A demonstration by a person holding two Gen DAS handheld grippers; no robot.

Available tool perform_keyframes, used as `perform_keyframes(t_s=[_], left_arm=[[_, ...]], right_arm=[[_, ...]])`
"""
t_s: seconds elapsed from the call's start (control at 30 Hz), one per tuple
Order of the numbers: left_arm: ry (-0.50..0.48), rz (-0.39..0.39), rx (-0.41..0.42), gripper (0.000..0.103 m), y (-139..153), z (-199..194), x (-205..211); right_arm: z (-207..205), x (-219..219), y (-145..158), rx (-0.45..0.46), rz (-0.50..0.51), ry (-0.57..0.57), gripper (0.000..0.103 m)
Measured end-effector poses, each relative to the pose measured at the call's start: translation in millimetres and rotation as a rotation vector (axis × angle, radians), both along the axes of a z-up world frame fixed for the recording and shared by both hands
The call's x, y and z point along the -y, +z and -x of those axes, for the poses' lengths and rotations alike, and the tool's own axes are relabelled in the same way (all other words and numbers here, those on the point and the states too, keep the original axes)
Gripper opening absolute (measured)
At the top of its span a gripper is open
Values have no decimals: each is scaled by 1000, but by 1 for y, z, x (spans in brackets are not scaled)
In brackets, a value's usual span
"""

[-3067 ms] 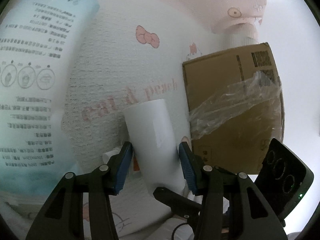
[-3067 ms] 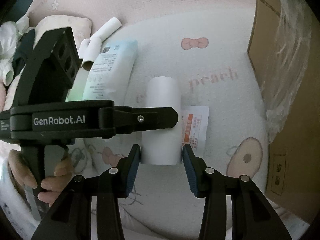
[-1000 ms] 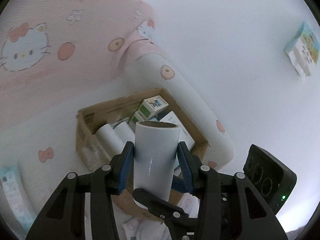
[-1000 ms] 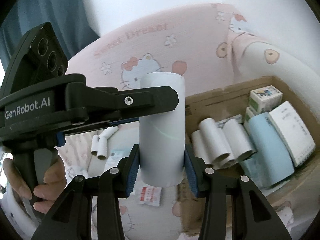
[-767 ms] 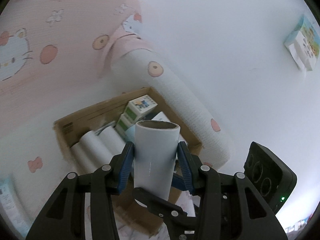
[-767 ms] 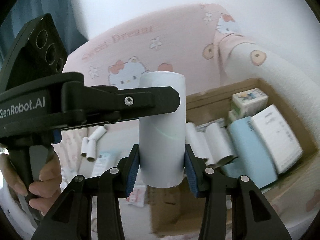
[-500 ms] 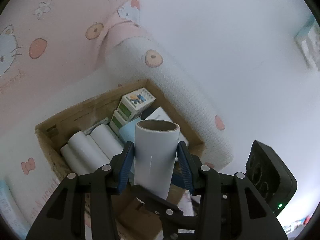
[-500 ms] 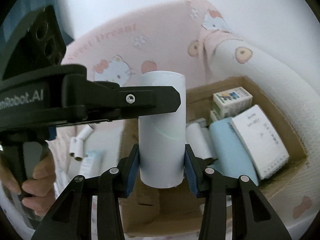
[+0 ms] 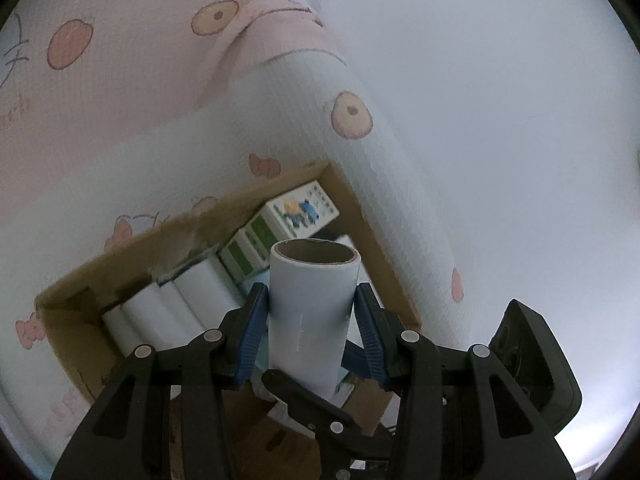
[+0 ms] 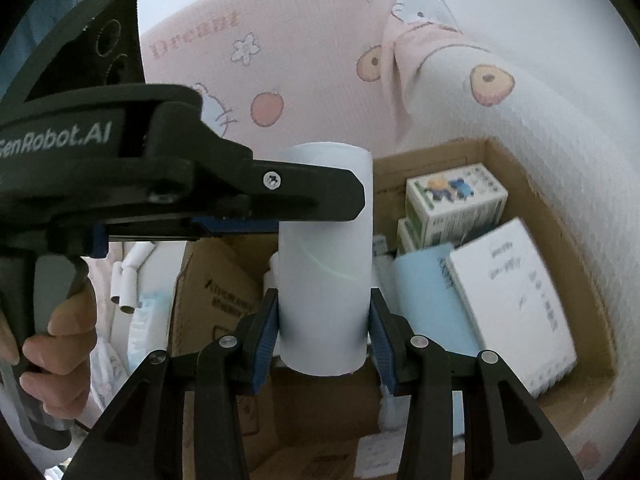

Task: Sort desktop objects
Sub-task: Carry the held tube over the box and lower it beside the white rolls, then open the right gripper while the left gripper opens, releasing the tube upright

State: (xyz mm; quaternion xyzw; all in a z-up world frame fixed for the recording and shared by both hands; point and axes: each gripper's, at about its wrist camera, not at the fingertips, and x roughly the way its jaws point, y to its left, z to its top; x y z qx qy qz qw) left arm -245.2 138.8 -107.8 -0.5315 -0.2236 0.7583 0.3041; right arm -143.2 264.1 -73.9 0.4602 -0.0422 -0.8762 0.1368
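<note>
A pink and white quilted bed cover printed with cartoon cats and round fruits is lying under everything, its white padded edge running along the far side of an open brown cardboard box. The box is sitting on the cover against that padded edge and is holding a white printed packet at its right side, a pale blue packet just beside it, two small green and white cartons in the far corner, and a row of white paper tubes along its left side.

A white cardboard tube with a brown inner core is standing upright above the box. The right gripper is clenching its lower end, blue jaws pressing both sides. The left gripper is grasping the same tube higher up, crossing from the left in the right wrist view, with a hand on its grip.

More small white tubes are lying on the cover, left of the box.
</note>
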Motion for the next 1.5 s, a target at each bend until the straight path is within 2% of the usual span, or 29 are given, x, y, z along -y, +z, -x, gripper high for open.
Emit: perform_keyframes(t_s=[0.17,0.27,0.33,0.57,0.7,0.77,0.97,1.03,1.17,1.33,1.5], left_arm=[[22,46,42,48,-11,16,-7],[26,69,75,48,-21,23,-10],[33,86,107,48,-29,26,-9],[95,63,219,48,-56,33,2],[107,107,223,48,-61,38,2],[116,122,259,48,-67,40,4],[115,175,308,45,-79,39,7],[129,181,326,45,-82,40,12],[147,158,329,44,-80,40,17],[103,271,235,44,-64,33,10],[58,337,170,45,-54,28,3]], right_arm=[[20,-5,-8,59,18,9,40],[29,-2,-19,96,-23,15,40],[34,-3,-27,125,-17,34,40],[47,-2,-48,216,-6,93,40],[57,0,-60,251,23,114,40],[62,2,-66,280,30,126,40],[68,6,-86,373,-39,141,40],[70,0,-88,389,6,125,40],[69,0,-86,377,22,145,40],[67,10,-84,364,2,210,41],[68,0,-82,356,38,162,42]])
